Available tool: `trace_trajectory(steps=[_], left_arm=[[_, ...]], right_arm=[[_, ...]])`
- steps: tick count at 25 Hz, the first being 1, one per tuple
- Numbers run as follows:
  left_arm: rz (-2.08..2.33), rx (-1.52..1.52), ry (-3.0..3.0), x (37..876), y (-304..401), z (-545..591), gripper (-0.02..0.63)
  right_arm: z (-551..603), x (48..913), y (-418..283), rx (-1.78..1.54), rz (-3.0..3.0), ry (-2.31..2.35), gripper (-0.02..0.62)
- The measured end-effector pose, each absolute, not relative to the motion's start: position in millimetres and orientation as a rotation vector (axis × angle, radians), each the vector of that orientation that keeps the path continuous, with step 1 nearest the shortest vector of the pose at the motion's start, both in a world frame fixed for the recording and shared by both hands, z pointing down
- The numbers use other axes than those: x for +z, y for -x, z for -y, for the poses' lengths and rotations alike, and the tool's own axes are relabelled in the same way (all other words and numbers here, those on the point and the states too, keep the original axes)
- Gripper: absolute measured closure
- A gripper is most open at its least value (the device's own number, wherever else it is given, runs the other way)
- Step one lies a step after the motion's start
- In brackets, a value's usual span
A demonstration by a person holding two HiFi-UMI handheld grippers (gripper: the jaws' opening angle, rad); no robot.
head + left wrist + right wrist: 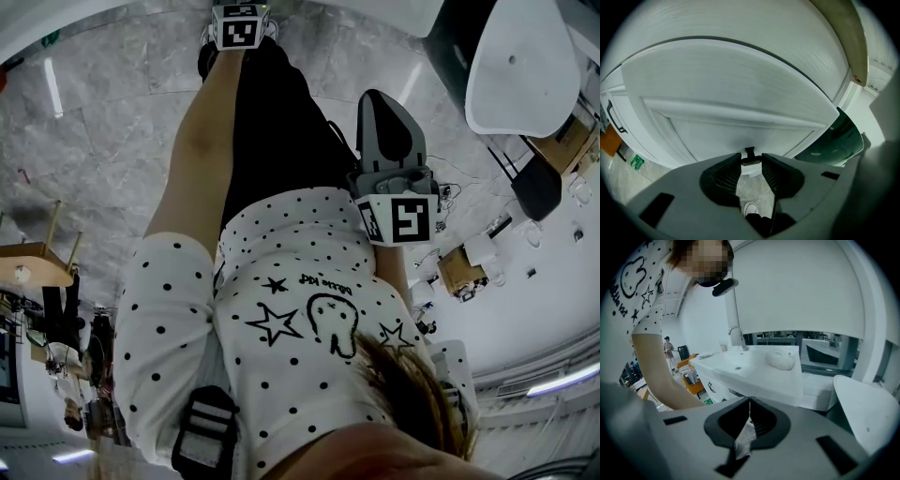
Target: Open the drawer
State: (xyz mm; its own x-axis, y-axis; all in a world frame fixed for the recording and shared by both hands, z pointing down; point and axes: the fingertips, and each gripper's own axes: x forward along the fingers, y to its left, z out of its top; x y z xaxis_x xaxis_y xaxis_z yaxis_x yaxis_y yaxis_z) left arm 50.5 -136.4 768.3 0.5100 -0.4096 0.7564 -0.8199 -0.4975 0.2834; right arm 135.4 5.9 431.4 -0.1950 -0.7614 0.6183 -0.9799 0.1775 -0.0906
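Observation:
The left gripper view is filled by a white drawer front (740,89). A small black handle (749,152) sticks out of it. My left gripper (751,159) has a jaw tip against each side of this handle, shut on it with the jaws still wide apart. In the head view only the left gripper's marker cube (236,26) shows, at the end of the outstretched arm. My right gripper (377,98) hangs over the floor beside the person's hip. In its own view the right gripper (749,401) is shut, tips touching, with nothing held.
A white washbasin (740,364) with a tap (736,333) tops a white cabinet with black handles (711,386). A white toilet (525,66) stands at the right. The floor is grey marble (112,122). An orange chair (691,380) and a distant person (669,348) are beyond.

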Motion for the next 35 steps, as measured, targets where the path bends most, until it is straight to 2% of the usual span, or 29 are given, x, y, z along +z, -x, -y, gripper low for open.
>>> trace_trajectory(steps=[35], left_arm=[[0.970,0.854,-2.113,766,-43,91,0.468]], right_arm=[[-19,429,-119,0.660,2.043,-1.608,0.581]])
